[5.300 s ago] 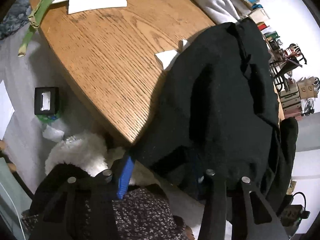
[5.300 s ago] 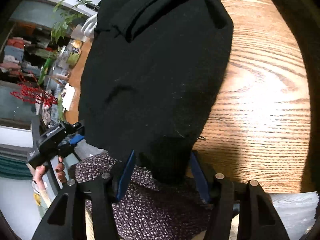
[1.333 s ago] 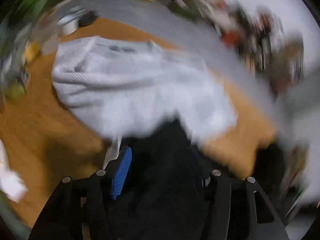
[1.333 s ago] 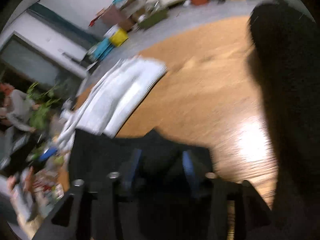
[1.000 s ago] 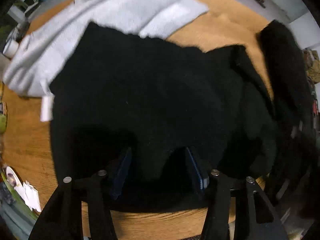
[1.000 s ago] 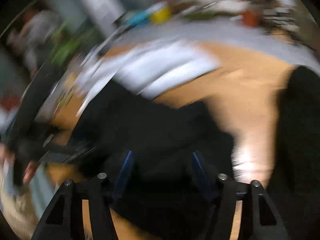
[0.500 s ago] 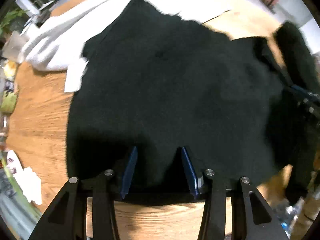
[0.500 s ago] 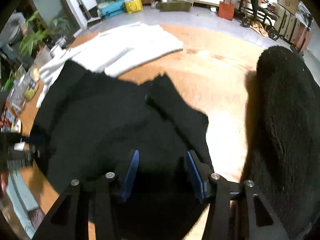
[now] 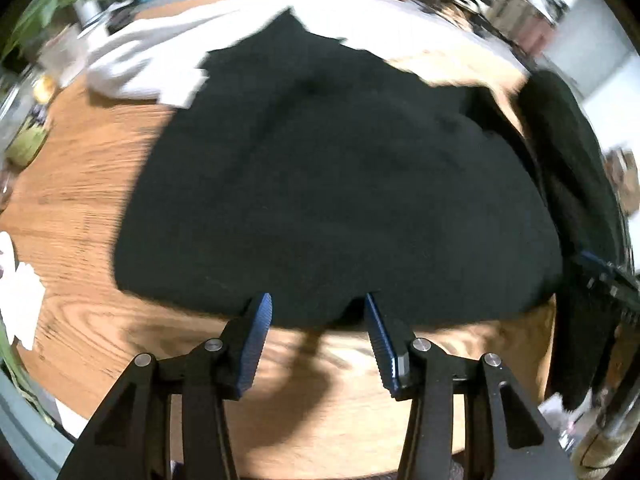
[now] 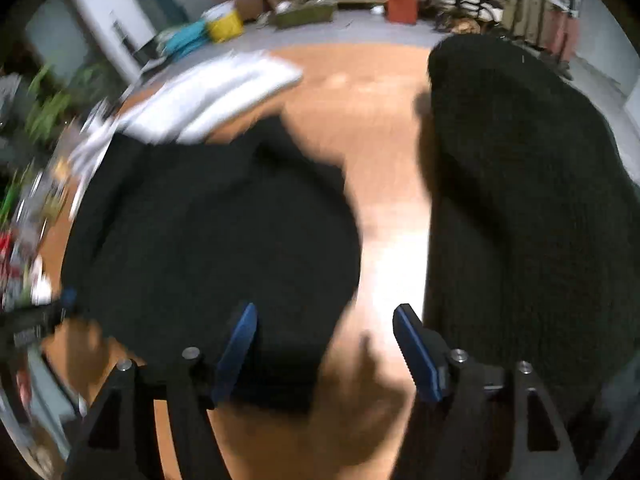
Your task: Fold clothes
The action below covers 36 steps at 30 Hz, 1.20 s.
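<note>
While black garment (image 9: 340, 184) lay spread flat on wooden table (image 9: 76, 184), just before white cloth (image 9: 132, 68), both tongs stood open: left gripper (image 9: 316, 316) at near hem, right gripper (image 10: 324, 328) beside it, neither pinching fabric, likely released.

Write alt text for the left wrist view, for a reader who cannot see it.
A black garment lies spread on a wooden table, its near edge just ahead of the open left gripper, whose blue-padded fingers hold nothing. A white garment lies beyond it, and another dark garment lies to the right.
</note>
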Each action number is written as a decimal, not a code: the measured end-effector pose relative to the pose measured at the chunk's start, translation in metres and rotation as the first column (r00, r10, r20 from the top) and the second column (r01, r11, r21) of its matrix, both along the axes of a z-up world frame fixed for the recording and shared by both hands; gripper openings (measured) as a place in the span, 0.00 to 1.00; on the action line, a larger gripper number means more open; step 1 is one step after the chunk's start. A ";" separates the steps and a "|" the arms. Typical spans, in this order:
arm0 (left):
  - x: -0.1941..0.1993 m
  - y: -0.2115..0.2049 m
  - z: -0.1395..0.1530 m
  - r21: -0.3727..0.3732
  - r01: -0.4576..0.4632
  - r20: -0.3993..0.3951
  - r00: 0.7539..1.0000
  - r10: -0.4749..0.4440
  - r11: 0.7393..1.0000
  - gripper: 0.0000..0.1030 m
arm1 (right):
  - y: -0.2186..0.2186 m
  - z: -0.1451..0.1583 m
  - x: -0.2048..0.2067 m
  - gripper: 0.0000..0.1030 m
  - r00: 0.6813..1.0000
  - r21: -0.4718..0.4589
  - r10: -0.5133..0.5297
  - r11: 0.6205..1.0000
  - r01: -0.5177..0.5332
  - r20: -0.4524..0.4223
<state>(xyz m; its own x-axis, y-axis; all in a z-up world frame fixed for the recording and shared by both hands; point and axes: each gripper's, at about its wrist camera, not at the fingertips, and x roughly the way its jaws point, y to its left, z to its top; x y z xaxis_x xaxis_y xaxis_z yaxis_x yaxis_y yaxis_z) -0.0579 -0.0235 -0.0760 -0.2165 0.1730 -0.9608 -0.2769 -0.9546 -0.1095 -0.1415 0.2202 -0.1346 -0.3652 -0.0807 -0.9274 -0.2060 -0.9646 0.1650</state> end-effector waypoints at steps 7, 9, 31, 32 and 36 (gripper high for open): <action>0.036 0.003 -0.008 0.244 -0.351 0.089 0.936 0.340 0.904 0.48 | -0.007 -0.030 0.044 0.72 0.982 -0.222 -0.190 0.956 0.190 0.022; 0.047 -0.001 -0.016 0.242 -0.447 0.121 0.894 0.431 0.861 0.49 | -0.007 -0.038 0.046 0.70 0.966 -0.283 -0.258 0.924 0.256 0.033; 0.082 0.014 -0.047 0.485 -0.536 0.346 0.843 0.411 0.691 0.65 | -0.047 -0.032 0.079 0.21 0.977 -0.421 -0.199 0.895 0.149 -0.079; 0.082 0.018 -0.051 0.487 -0.539 0.364 0.841 0.401 0.688 0.65 | -0.050 -0.030 0.083 0.21 0.979 -0.422 -0.187 0.896 0.136 -0.083; 0.083 0.041 -0.068 0.543 -0.549 0.461 0.827 0.321 0.635 0.65 | -0.062 -0.021 0.101 0.21 0.985 -0.427 -0.140 0.900 0.085 -0.100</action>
<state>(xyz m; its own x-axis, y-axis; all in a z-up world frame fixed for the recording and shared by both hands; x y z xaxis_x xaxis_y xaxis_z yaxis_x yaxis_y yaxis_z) 0.0254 0.0173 -0.1439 -0.1598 0.7157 -0.6799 0.3083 -0.6182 -0.7231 -0.0408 0.1582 -0.1561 -0.5053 -0.4042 -0.7624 -0.2597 -0.7713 0.5811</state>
